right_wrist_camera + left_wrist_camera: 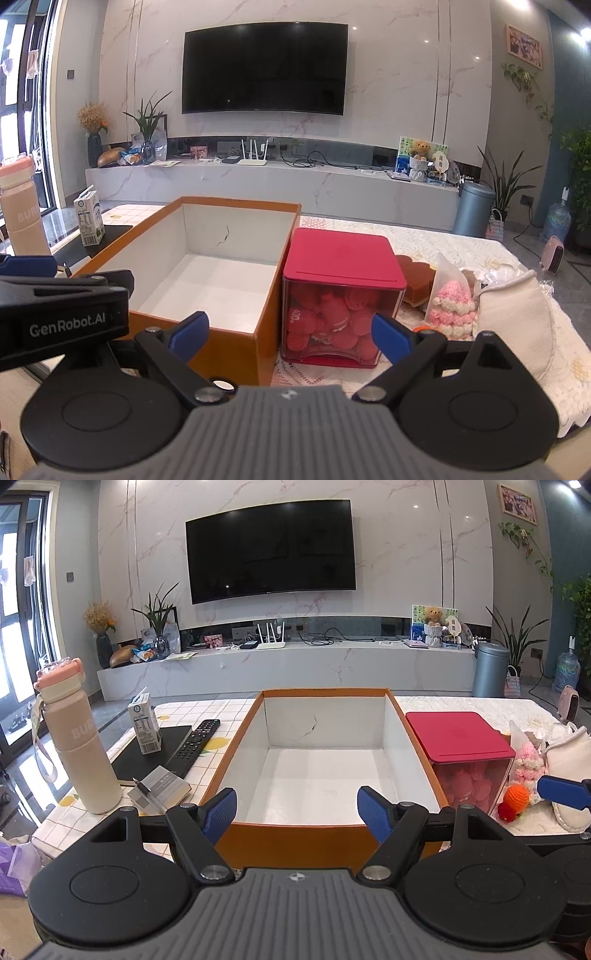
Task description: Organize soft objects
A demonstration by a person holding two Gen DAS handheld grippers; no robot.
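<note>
An open orange box with a white, bare inside stands on the table; it also shows in the right wrist view. My left gripper is open and empty at the box's near edge. My right gripper is open and empty in front of the box corner and a red-lidded clear container. To the right lie soft things: a pink-and-white crocheted toy in a clear bag, a white cloth item, and orange and red crocheted balls.
A pink bottle, milk carton, TV remote, black notebook and a small book with a pen stand left of the box. A brown cake-like block lies behind the red-lidded container.
</note>
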